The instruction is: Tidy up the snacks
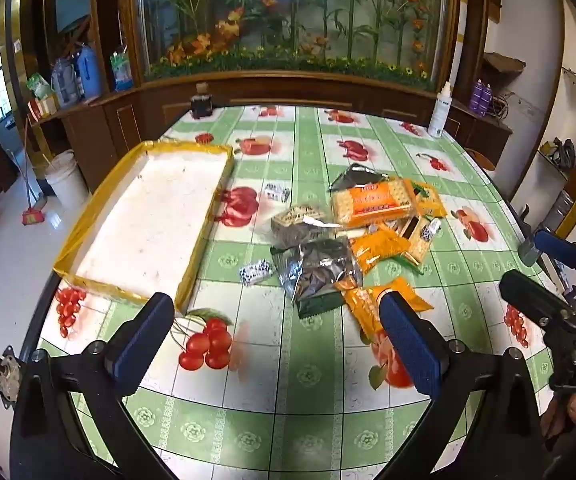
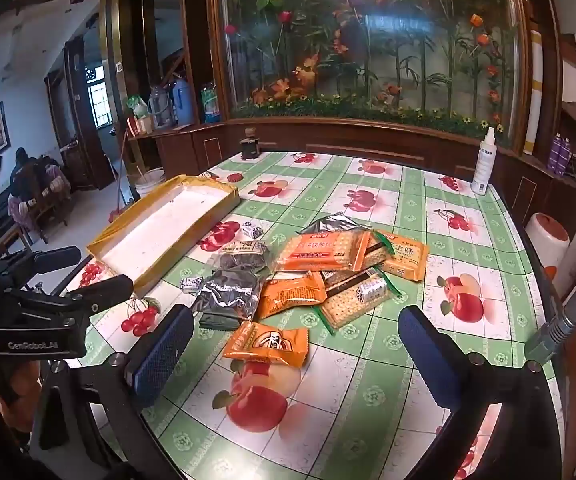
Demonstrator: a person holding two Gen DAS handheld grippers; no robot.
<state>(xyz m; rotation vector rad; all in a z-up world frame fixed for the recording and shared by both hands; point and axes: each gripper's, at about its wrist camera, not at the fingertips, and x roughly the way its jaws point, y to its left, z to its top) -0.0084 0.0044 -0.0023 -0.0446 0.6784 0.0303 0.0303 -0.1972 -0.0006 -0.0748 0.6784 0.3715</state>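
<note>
A pile of snack packets lies mid-table: an orange cracker pack [image 1: 372, 203] [image 2: 322, 250], dark seed bags [image 1: 320, 268] [image 2: 228, 294], small orange packets [image 2: 266, 343] [image 1: 368, 308] and small white candies [image 1: 254, 273] [image 2: 253, 230]. A shallow white tray with a yellow rim [image 1: 144, 216] [image 2: 168, 228] stands empty to the left of the pile. My left gripper [image 1: 276, 336] is open and empty above the table's near edge, in front of the pile. My right gripper [image 2: 296, 356] is open and empty, its fingers either side of the nearest orange packet but short of it.
A white spray bottle [image 1: 440, 110] [image 2: 484, 162] stands at the far right table edge, a dark jar [image 1: 201, 103] [image 2: 250, 148] at the far edge. A wooden cabinet with a flower display lies behind. A white bucket [image 1: 66, 180] and a broom are on the floor left.
</note>
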